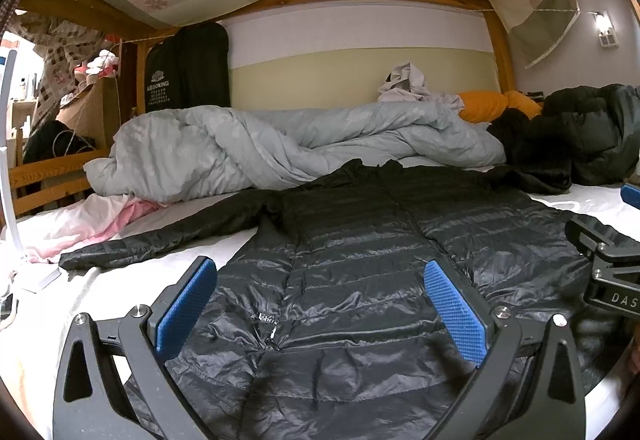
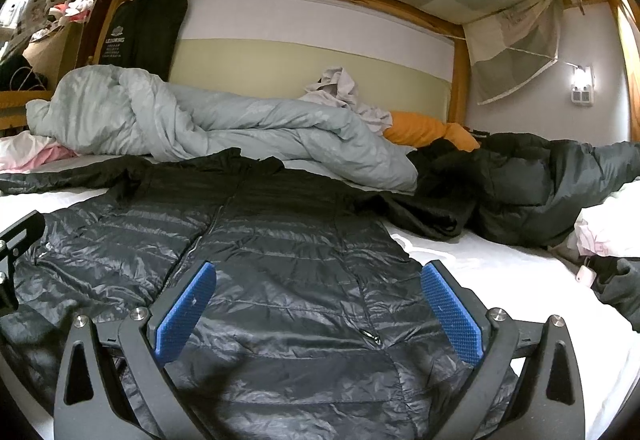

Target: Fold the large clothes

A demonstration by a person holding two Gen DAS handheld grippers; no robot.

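On the far left I see the jacket's sleeve (image 1: 160, 248) stretched out across the white bed (image 1: 224, 208), with a pink cloth (image 1: 100, 224) bunched just beyond its cuff. My left gripper (image 1: 320, 304) hovers over the hem end of the black puffer jacket (image 1: 360, 260), its blue pads spread wide and holding nothing. The jacket lies flat, front up, zip closed, collar pointing away toward the grey duvet (image 1: 260, 144). Moving right, my right gripper (image 2: 318, 304) is likewise wide open and empty, above the jacket's right half near its side edge. Beyond that sits another dark coat (image 2: 540, 184), heaped and touching the jacket's far sleeve.

My worry is the shiny shell: I judge it slippery, so a shallow pinch could slide off mid-fold. On the right, a careless grab might catch the heaped coat too and drag it along.
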